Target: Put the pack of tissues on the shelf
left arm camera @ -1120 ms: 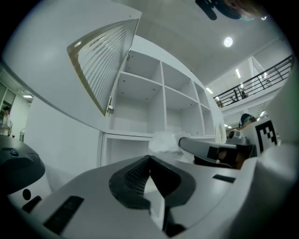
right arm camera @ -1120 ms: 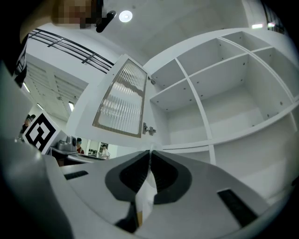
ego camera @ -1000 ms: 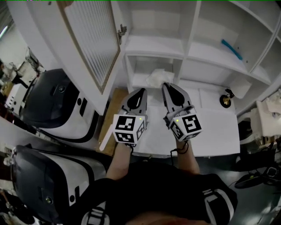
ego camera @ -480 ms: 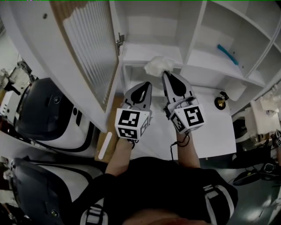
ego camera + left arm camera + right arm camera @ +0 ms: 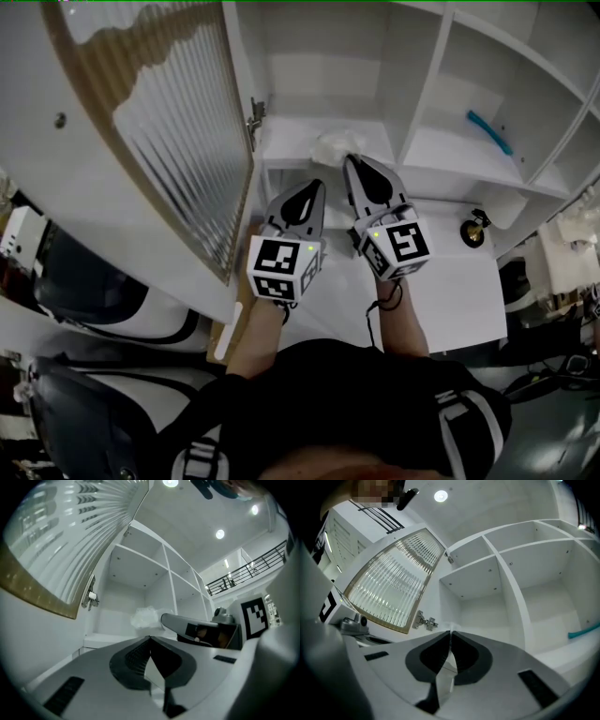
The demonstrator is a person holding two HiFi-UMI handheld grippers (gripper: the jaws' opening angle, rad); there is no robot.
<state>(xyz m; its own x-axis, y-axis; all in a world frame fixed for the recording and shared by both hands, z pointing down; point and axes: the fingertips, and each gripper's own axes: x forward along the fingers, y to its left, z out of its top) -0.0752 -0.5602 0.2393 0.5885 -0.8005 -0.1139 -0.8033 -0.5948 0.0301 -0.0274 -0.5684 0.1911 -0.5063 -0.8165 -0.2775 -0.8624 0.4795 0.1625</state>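
Pinching the pack of tissues (image 5: 330,147) at its very tip, the right gripper (image 5: 352,161) has its jaws closed tight, and the pack juts out ahead of it towards the white shelf (image 5: 281,142). Just beside it, the left gripper (image 5: 313,186) is closed and empty, with the ribbed glass door (image 5: 169,131) off to its left

The right tool (image 5: 354,161) is covering the near end of the pack of tissues (image 5: 328,146) in the head view — and in its own view its closed jaws are hiding all but a thin white sliver. The cabinet door (image 5: 169,122) is running off the top and left edges. The teal thing (image 5: 491,131) on the shelf (image 5: 441,155) is showing too small to name — likewise the small dark object (image 5: 472,231) on the counter (image 5: 441,281).
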